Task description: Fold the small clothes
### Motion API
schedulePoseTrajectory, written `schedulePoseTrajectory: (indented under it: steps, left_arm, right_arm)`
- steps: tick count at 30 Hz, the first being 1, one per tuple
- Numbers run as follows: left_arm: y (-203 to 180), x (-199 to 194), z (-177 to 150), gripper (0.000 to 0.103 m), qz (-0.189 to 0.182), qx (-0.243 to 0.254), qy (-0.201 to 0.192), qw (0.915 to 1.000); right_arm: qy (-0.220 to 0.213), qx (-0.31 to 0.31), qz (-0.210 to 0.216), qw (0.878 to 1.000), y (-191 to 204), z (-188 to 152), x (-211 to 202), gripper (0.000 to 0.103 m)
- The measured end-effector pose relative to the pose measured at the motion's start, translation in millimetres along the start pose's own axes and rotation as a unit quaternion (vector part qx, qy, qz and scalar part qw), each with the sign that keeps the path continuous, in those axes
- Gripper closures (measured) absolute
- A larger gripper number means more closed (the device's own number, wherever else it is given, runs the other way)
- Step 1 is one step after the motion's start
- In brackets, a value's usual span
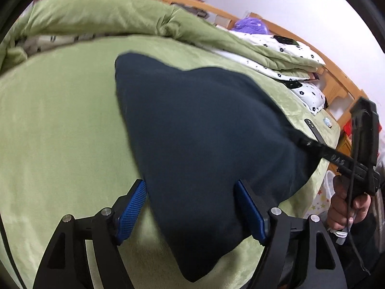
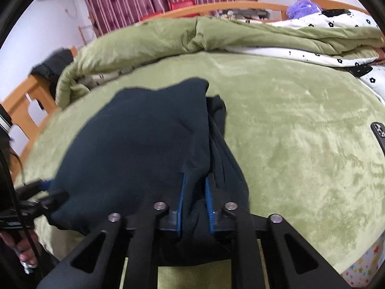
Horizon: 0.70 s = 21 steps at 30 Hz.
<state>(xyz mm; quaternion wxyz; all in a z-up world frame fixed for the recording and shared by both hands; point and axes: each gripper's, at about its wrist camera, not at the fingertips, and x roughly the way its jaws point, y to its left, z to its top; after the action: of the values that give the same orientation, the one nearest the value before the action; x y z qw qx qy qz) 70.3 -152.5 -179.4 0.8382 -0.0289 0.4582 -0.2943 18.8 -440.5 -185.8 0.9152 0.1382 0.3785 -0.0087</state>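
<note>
A dark navy garment [image 1: 199,125] lies on the green bed cover [image 1: 60,125], partly lifted. My left gripper [image 1: 192,192] is open, its blue pads [image 1: 132,207] on either side of the garment's near edge. In the right wrist view the same garment [image 2: 134,144] is bunched between the blue pads [image 2: 208,200] of my right gripper [image 2: 195,187], which is shut on its edge. The right gripper also shows in the left wrist view [image 1: 303,142], at the garment's right corner. The left gripper shows at the far left of the right wrist view [image 2: 51,190].
A rolled green duvet [image 2: 192,36] lies along the back of the bed. White flower-print bedding [image 2: 336,24] and a purple plush [image 2: 303,7] are at the back right. A black phone [image 2: 379,132] lies at the right edge. A wooden bed frame [image 2: 26,101] runs around the bed.
</note>
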Motion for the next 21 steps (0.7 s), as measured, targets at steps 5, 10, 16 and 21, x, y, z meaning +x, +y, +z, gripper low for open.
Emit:
schedulePoseTrajectory:
  steps: [5,10,16,21]
  left_arm:
    - [-4.3,9.3,-4.6,0.027,0.014,0.010,0.009,0.9998]
    - [-9.5,8.1,-5.3,0.027,0.035,0.029,0.003,0.9990]
    - [0.5,-7.2,-2.4,0.028,0.016,0.016,-0.015,0.9996]
    - [10.3,-27.0,20.6,0.030,0.039,0.009,-0.064,0.9972]
  right_arm:
    - [0.037,0.018,-0.056,0.998,-12.9,-5.0,18.8,0.094]
    - [0.037,-0.007,-0.085,0.996,-4.0,-6.0,22.5,0.094]
    - [0.011,-0.014,-0.087,0.996,-1.9,2.1,6.3,0.076]
    - [-0.020,-0.015,-0.075,0.997,0.6,30.8,0.7,0.064]
